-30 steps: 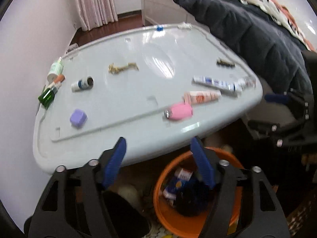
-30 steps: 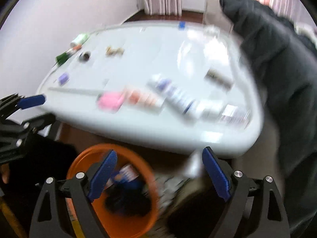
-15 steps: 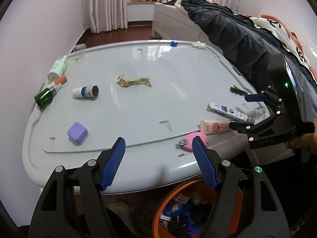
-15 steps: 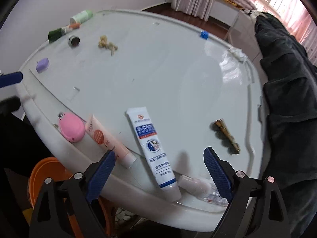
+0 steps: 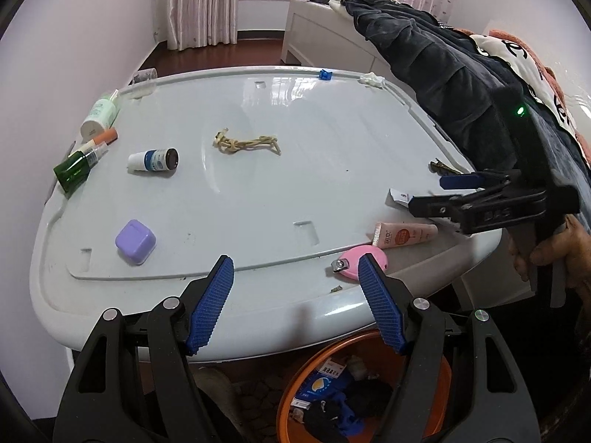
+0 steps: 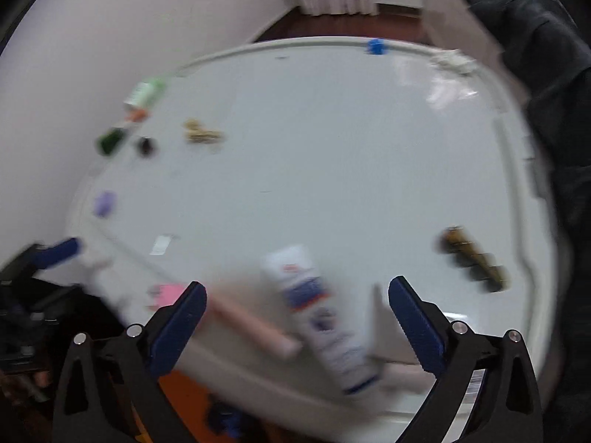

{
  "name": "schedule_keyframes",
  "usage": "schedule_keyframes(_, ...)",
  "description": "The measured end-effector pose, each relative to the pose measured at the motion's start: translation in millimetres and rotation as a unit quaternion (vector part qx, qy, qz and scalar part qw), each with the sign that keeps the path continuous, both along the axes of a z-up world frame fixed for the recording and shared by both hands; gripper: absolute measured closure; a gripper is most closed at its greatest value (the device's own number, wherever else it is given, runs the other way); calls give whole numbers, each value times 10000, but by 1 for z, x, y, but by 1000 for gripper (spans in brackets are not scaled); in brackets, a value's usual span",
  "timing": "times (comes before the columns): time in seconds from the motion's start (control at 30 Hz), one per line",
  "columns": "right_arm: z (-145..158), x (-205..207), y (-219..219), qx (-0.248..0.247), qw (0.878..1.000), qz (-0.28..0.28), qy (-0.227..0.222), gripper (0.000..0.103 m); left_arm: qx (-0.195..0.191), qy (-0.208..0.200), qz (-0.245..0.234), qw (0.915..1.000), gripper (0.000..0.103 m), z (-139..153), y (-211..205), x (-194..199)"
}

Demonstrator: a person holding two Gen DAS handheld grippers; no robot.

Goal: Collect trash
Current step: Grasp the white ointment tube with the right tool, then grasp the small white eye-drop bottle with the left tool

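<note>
My left gripper [image 5: 293, 269] is open and empty above the near edge of the white table [image 5: 295, 192], with an orange bin [image 5: 295, 398] of discarded items below it. My right gripper [image 6: 295, 288] hangs over the table's front right corner, its jaws opening. A white and blue tube [image 6: 317, 317] lies on the table between them, untouched. A peach tube [image 6: 251, 325] lies just left of it, beside a pink round item [image 5: 364, 262]. The left wrist view shows the right gripper [image 5: 443, 192] from the side.
On the table lie a tangle of rubber bands [image 5: 247, 144], a purple box [image 5: 135, 241], a small white bottle [image 5: 153, 160], a green bottle [image 5: 75, 170], a pale green bottle [image 5: 99, 114] and a brown hair clip [image 6: 472, 258]. A bed with dark bedding [image 5: 443, 74] borders the right side.
Both views swung up from the orange bin to the tabletop. The right gripper moved over the table's front right corner above the tubes, and its jaws spread a little wider.
</note>
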State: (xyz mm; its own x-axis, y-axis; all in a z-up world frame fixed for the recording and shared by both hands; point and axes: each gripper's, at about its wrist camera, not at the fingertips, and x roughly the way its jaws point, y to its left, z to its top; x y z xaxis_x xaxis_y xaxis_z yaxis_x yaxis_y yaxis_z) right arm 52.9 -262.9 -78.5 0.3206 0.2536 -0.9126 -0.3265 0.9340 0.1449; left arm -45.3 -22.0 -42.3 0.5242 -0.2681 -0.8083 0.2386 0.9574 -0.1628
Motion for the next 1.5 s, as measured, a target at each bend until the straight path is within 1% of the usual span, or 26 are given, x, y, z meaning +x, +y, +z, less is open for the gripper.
schedule_keyframes(0.1,-11,0,6,-396,9992,40,17,10,-11,14,-37,10000,34,0,-1,0)
schedule_keyframes(0.13,-12,-1,8,-457,9989,79,-18,13,-9,16,-57,10000,34,-1,-2,1)
schedule_keyframes(0.2,-14,-2,12,-676,9976,103,-112,15,-19,23,-72,10000,34,-1,-3,0)
schedule_keyframes(0.23,-14,-3,13,-685,9975,70,-153,15,-30,30,-82,10000,34,-1,-4,0)
schedule_keyframes(0.27,-15,-4,11,-670,9976,27,-181,18,-33,32,-94,9999,34,-2,-4,0)
schedule_keyframes(0.3,-14,-6,11,-678,9975,10,-215,23,-32,33,-103,9999,34,-2,-4,0)
schedule_keyframes(0.37,-8,-13,14,-597,9977,-11,-310,73,-32,39,-114,9999,34,-2,-5,0)
schedule_keyframes(0.4,-5,-16,20,-613,9976,-1,-317,77,-37,41,-115,9999,34,-2,-5,0)
schedule_keyframes(0.43,-4,-18,24,-704,9969,9,-345,78,-45,47,-114,9999,34,-2,-5,0)
schedule_keyframes(0.5,-6,-21,27,-776,9961,23,-409,78,-47,42,-110,9999,34,-2,-4,-1)
schedule_keyframes(0.53,-6,-20,25,-719,9967,29,-388,78,-46,39,-101,9999,34,-2,-4,-1)
schedule_keyframes(0.6,-5,-17,17,-442,9988,-68,-218,78,-59,44,-59,10000,34,-2,-1,0)
schedule_keyframes(0.7,-3,-14,10,-131,9997,-168,-144,78,-85,-7,98,9999,34,0,6,2)
schedule_keyframes(0.9,19,-15,8,117,9985,-208,-483,78,-167,-6,621,9979,34,6,39,10)
schedule_keyframes(1.0,29,-13,7,174,9971,-215,-712,78,-255,21,1018,9945,34,14,65,20)
schedule_keyframes(1.07,35,-11,8,214,9961,-210,-831,78,-387,107,1229,9916,34,22,83,35)
schedule_keyframes(1.1,40,-10,8,233,9950,-214,-948,78,-407,138,1256,9911,33,25,87,45)
schedule_keyframes(1.17,48,-8,9,314,9935,-190,-1074,79,-361,136,1205,9920,27,27,91,64)
schedule_keyframes(1.23,55,-9,9,395,9919,-188,-1191,79,-263,214,1045,9940,26,23,91,91)
schedule_keyframes(1.33,62,-9,9,504,9901,-187,-1295,79,-11,417,1064,9935,26,3,91,125)
schedule_keyframes(1.37,64,-9,8,526,9898,-182,-1308,81,97,482,1088,9928,26,-3,92,133)
schedule_keyframes(1.43,65,-8,6,551,9895,-194,-1320,81,334,627,1224,9899,26,-20,93,148)
schedule_keyframes(1.5,64,-8,5,565,9896,-212,-1303,82,417,759,1300,9877,26,-34,96,158)
